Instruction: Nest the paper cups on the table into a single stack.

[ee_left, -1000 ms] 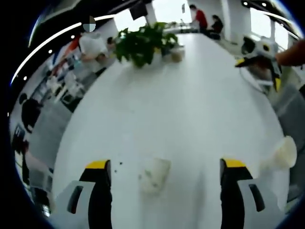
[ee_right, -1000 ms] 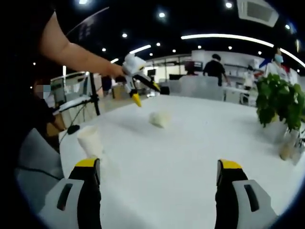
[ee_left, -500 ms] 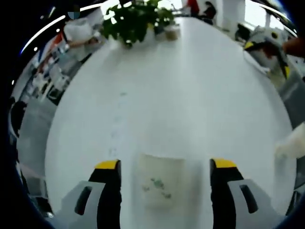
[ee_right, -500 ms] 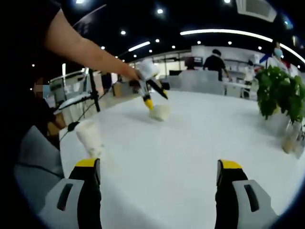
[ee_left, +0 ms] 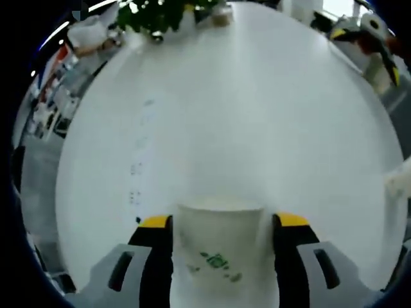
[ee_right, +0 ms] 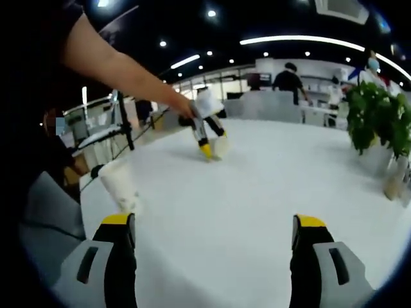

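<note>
In the left gripper view, a white paper cup with a small green print lies on its side between the two jaws of the left gripper. Its lower part runs off the bottom of the picture, so the base of the cup is cut off. The yellow-tipped jaws sit close against both sides of the cup, but it is not clear whether they are pressing on it or just beside it. The cup rests on the white table.

At the right edge of the same view, a small pale shape is cut off and blurry; what it is cannot be told. At the top right, the right gripper comes into view, partly cut by the edge and fuzzy. A green plant at the far end of the table is cut off at the top.

In the right gripper view, the right gripper holds nothing and its jaws stand wide apart over the bare table. A second paper cup stands upside down near the left edge of the table, close to the left jaw. Farther away, the person's bare arm reaches out to the left gripper, which points down at the table. That gripper hides most of the first cup, and only a pale bit shows beside it. The plant stands at the right, with a small bottle-like thing next to it that is too blurry to name. People stand far behind, small and dim.
</note>
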Demonstrator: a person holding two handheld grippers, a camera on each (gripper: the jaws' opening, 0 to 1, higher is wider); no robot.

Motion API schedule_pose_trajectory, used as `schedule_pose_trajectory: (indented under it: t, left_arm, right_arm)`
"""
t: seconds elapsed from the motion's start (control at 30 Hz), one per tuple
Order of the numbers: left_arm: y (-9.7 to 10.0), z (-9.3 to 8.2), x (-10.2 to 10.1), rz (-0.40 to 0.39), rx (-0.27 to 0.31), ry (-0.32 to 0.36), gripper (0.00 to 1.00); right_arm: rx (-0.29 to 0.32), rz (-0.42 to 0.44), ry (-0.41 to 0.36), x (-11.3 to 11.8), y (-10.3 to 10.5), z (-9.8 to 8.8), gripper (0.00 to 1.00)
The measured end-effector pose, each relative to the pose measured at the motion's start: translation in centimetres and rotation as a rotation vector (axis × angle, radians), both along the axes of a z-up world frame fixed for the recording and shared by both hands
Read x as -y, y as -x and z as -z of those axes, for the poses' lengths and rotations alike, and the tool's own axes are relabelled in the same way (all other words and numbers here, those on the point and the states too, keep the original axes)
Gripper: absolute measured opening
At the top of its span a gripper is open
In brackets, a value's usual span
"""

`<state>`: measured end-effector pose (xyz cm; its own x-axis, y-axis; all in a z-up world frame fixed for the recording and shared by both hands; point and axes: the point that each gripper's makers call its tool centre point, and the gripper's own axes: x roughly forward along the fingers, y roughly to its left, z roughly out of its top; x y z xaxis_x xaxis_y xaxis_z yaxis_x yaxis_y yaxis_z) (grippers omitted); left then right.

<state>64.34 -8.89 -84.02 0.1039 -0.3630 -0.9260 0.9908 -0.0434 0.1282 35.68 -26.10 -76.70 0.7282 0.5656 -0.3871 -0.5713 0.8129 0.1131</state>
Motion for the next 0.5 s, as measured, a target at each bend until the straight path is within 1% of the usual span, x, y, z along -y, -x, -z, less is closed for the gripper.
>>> schedule_pose_trajectory:
  t: [0.23, 0.33, 0.4, 0.5]
  left_arm:
    - [0.2, 0.05, 0.03, -0.001, -0.006, -0.007, 0.56]
    - [0.34, -0.05, 0.38, -0.016, -0.018, 0.015, 0.52]
    - [0.59, 0.04, 0.31, -0.019, -0.028, 0.008, 0.48]
    - [0.54, -0.02, 0.33, -0.026, -0.026, 0.005, 0.47]
  right_arm:
    - [-0.007, 0.008, 0.002, 0.3, 0.26, 0.11, 1.0]
    - [-0.005, 0.007, 0.003, 0.29, 0.26, 0.02, 1.0]
    - [-0.007, 0.009, -0.001, 0.3, 0.28, 0.06, 1.0]
    - [-0.006, 0.009, 0.004, 0.31, 0.35, 0.19, 1.0]
